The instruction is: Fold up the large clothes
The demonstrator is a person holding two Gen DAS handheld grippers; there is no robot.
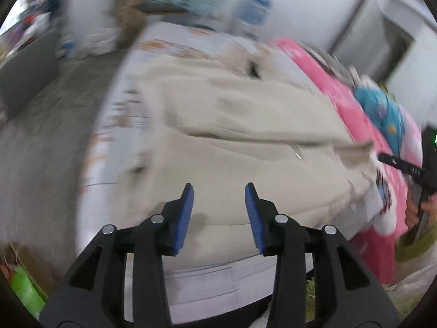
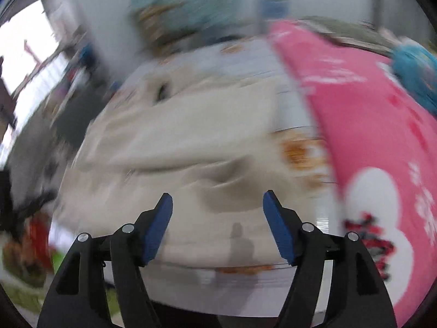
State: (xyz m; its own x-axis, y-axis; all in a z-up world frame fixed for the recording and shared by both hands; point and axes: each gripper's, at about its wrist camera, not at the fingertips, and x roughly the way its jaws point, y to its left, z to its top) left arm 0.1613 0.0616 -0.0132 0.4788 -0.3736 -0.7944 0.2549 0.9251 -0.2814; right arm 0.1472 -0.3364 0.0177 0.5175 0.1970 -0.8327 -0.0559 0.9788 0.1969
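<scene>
Below centre in both views, left gripper [image 1: 219, 191] and right gripper [image 2: 217, 199] stand parted, empty, above the beige garment [image 1: 245, 142]; released folds may spring loose.

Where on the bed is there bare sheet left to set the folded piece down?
Bare bed sheet shows as a strip between the beige garment and the pink blanket, and along the near edge below the garment. The middle is covered by the garment. Blur hides finer detail.
</scene>
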